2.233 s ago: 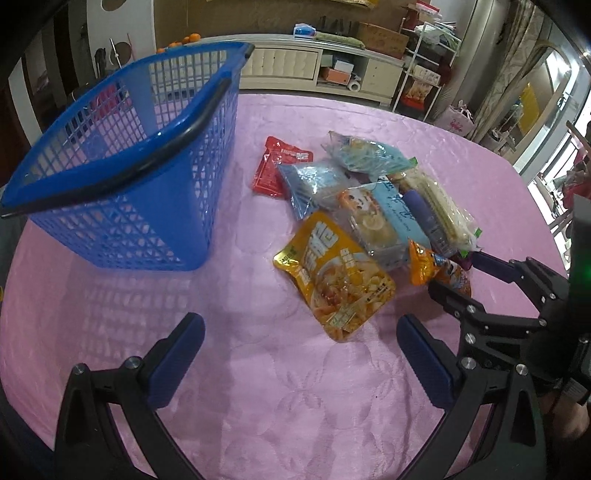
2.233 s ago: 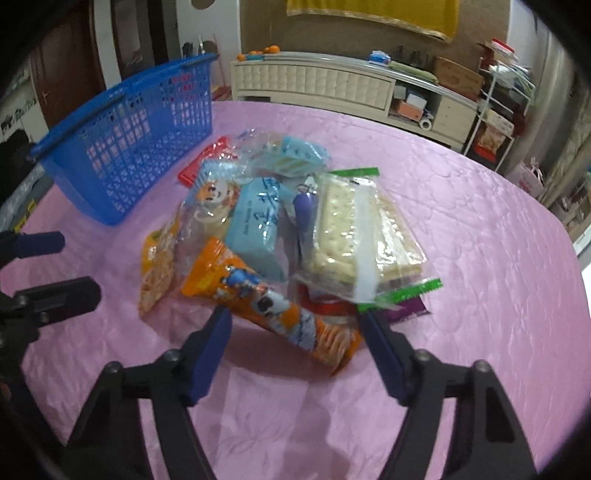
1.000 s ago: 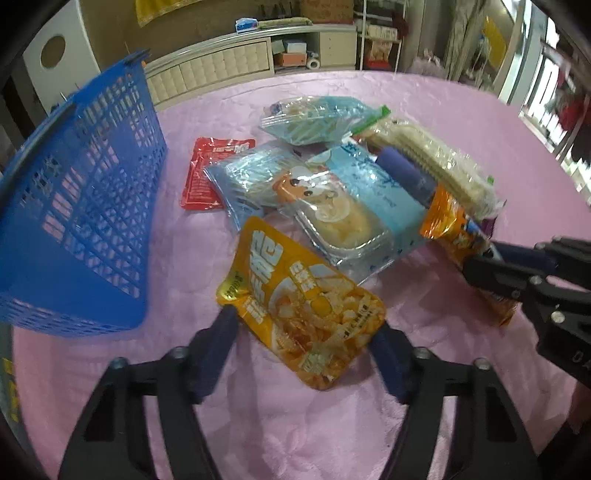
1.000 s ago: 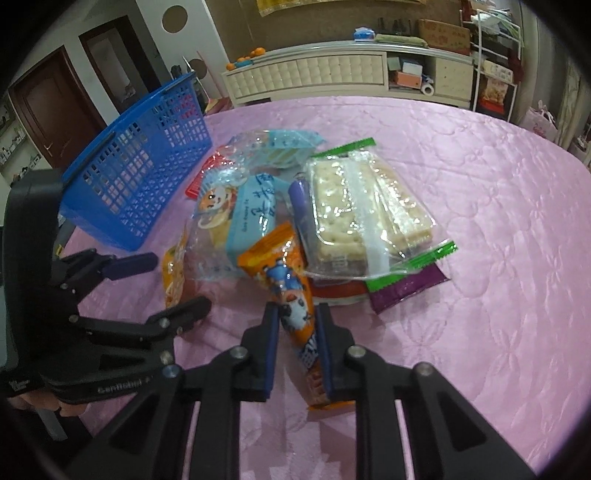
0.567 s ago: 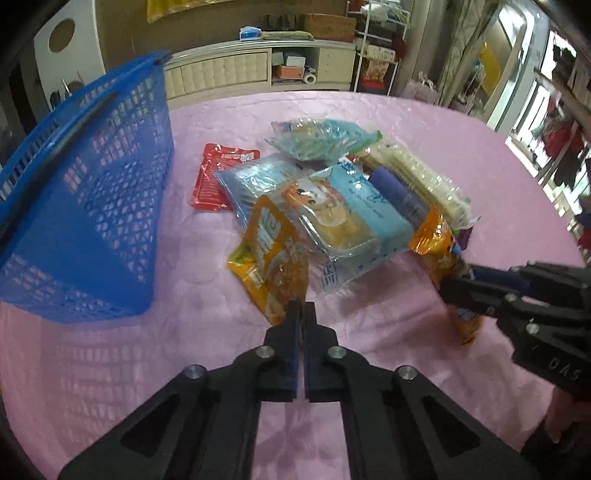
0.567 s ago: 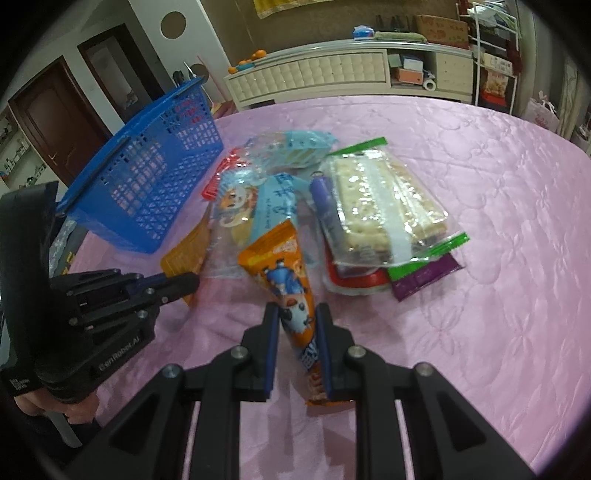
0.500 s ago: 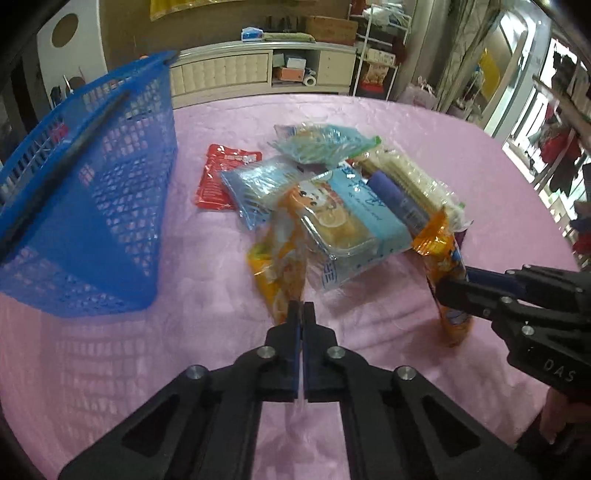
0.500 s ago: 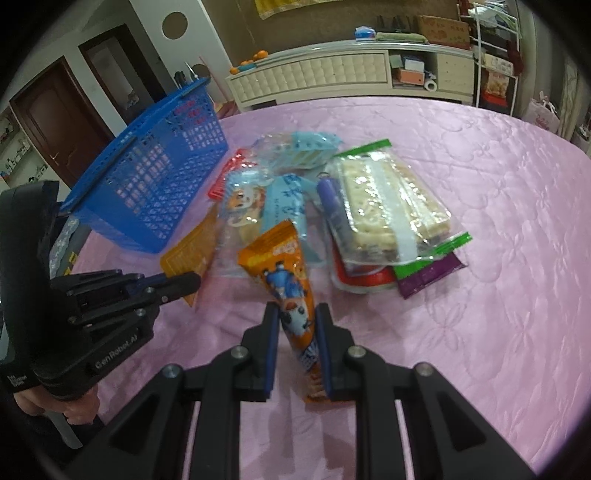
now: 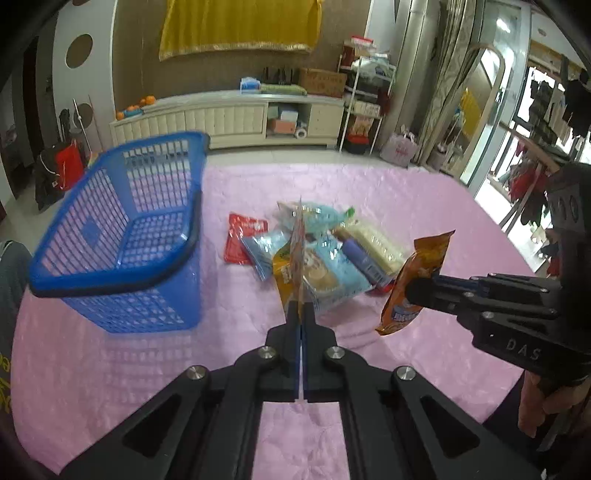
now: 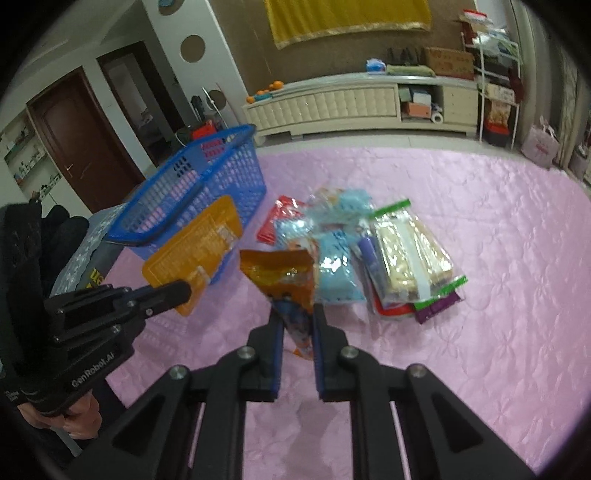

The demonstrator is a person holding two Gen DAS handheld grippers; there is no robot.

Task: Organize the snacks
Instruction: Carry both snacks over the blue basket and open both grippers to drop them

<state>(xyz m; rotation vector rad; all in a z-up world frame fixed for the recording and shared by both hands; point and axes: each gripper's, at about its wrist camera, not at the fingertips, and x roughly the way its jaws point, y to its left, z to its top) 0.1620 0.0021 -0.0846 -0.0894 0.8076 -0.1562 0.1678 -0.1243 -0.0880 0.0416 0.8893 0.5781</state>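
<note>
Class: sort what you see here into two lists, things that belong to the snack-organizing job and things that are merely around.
Belongs to the job:
blue basket
yellow pouch, in left gripper
orange packet, in right gripper
snack pile

Merely around:
white cabinet
yellow cloth
brown door

Each camera rides behind its own claw and looks forward and down along the fingers at the pink bench (image 9: 406, 192) from above. Both views share the blue basket (image 9: 122, 236) (image 10: 207, 192), the snack pile (image 10: 369, 254) and the far sideboard; each also catches the other claw.
</note>
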